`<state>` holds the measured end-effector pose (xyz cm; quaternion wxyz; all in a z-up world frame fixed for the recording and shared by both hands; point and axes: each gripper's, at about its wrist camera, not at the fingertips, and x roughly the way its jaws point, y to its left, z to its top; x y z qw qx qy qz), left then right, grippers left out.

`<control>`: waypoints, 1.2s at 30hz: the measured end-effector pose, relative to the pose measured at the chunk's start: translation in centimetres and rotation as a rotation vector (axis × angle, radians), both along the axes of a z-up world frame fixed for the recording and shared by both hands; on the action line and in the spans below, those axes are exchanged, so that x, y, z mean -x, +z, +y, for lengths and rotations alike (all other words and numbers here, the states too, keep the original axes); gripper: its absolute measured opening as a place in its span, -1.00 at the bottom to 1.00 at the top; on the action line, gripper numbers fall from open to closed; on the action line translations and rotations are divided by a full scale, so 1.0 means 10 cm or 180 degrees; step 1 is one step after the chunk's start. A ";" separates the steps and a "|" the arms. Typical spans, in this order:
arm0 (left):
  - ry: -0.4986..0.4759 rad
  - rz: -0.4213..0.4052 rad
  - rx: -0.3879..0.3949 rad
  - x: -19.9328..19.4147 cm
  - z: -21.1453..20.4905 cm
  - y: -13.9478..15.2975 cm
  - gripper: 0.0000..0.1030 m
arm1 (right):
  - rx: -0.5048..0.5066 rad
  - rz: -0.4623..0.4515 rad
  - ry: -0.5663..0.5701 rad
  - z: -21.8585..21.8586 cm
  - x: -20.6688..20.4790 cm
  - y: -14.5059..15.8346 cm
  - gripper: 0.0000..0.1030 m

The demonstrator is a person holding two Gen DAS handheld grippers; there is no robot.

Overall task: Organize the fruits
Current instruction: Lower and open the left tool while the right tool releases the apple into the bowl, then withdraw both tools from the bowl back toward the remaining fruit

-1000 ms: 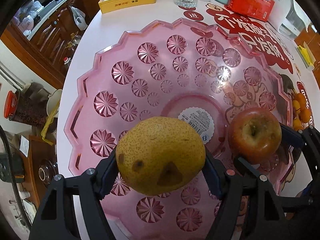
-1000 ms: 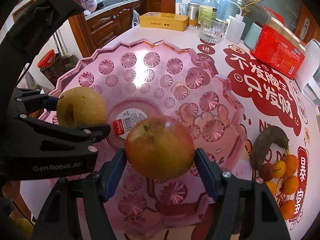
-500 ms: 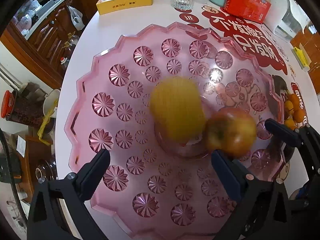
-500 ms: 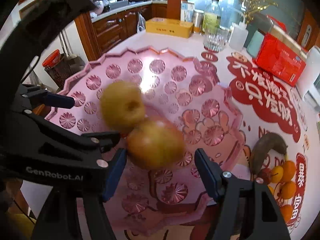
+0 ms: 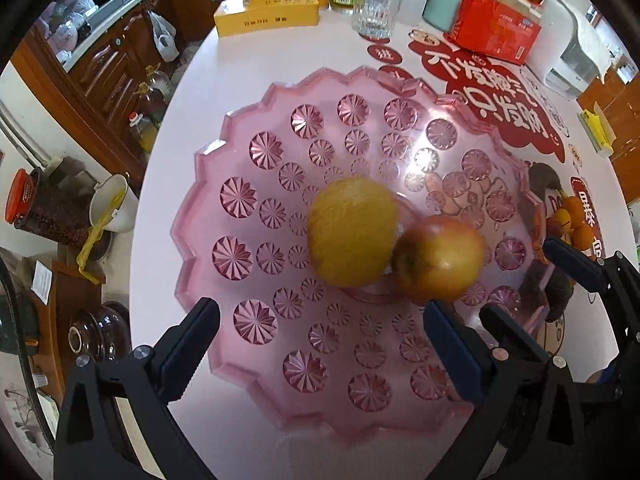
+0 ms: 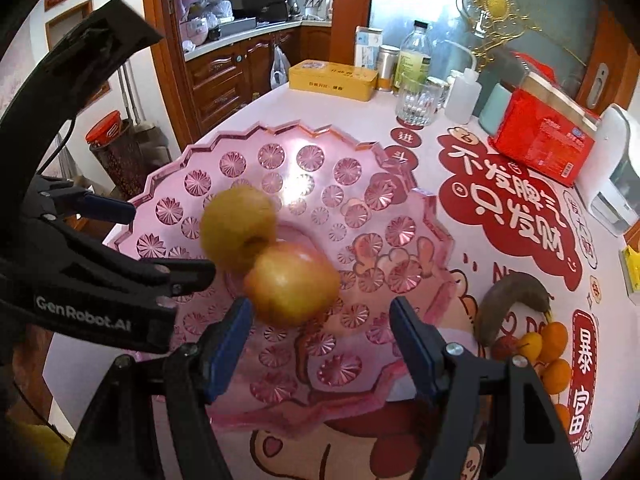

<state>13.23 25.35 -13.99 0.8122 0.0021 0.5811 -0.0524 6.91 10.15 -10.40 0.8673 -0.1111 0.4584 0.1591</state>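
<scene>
Pear: the yellow pear (image 5: 352, 232) lay in the middle of the pink dish (image 5: 208, 184), touching the apple; its outline was blurred.
Apple: the red-yellow apple (image 5: 438, 260) sat beside the pear, toward the dish's right side in the left wrist view.
Left gripper: the left gripper (image 5: 320, 340) stood released, jaws spread wide above the near part of the dish, nothing between them.
Right gripper: the right gripper (image 6: 320, 328) was also released; the apple lay just beyond its tips and its pads stood clear of the fruit.
Step in hand: judged to be the withdrawal after setting both fruits in the dish.
Advice: both grippers should lift straight clear without brushing the fruit, which may not have settled; jaws should stay apart until past the dish's rim.
Remaining fruit: a dark banana (image 6: 508, 304) and small oranges (image 6: 554, 344) lay on the tabletop near its right edge, outside the dish.
Surface: a white tabletop (image 5: 248, 64) with red printed lettering; at its far edge stood a yellow box (image 5: 266, 14), a glass (image 5: 376, 16), bottles and a red carton (image 5: 496, 32).
Room: a kitchen with brown wooden cabinets (image 6: 224, 80) beyond the table.
</scene>
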 end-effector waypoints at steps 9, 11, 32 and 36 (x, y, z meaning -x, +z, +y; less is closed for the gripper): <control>-0.0182 -0.0405 -0.0063 0.26 -0.17 0.36 0.96 | -0.0096 -0.0107 -0.0237 -0.28 0.18 0.18 0.39; -0.0237 -0.0420 -0.0027 0.32 -0.24 0.42 0.96 | -0.0108 -0.0138 -0.0299 -0.35 0.23 0.22 0.38; -0.0566 -0.0617 0.0200 0.72 -1.41 0.96 0.97 | -0.0114 -0.0491 -0.0991 -1.74 0.71 0.77 0.38; -0.0463 -0.0589 0.0247 0.74 -1.61 0.97 0.96 | -0.0129 -0.0502 -0.1080 -2.10 0.71 0.84 0.38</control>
